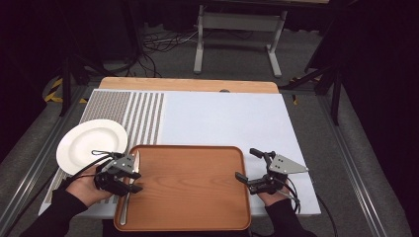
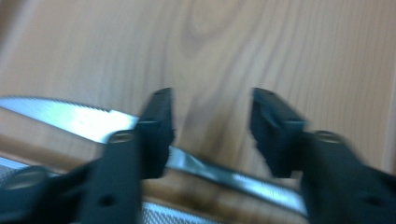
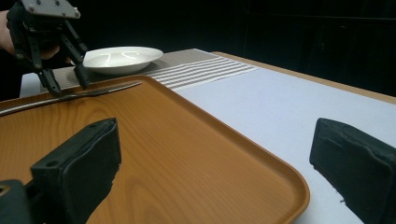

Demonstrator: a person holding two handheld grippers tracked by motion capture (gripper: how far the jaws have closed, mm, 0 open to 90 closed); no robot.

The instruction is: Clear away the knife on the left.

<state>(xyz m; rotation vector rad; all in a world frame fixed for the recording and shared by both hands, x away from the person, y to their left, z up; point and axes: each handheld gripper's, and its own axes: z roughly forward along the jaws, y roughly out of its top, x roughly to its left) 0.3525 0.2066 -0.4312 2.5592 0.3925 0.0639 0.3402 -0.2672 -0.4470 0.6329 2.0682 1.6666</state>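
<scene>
A wooden tray (image 1: 188,182) lies at the table's near edge. A silver knife (image 1: 124,210) rests along its left rim. My left gripper (image 1: 137,181) hovers over the knife's middle, open, one jaw on either side of it. In the left gripper view the knife (image 2: 79,119) runs slantwise under my left gripper (image 2: 212,126), and the pads do not press on it. My right gripper (image 1: 245,163) stands open at the tray's right rim. In the right gripper view it (image 3: 217,154) straddles the rim with nothing gripped, and farther off the left gripper (image 3: 70,87) stands over the knife (image 3: 107,88).
A white plate (image 1: 89,143) sits left of the tray on a striped placemat (image 1: 138,113). A white table cover (image 1: 222,118) stretches behind the tray. Beyond the table stand a metal frame and cables on the floor.
</scene>
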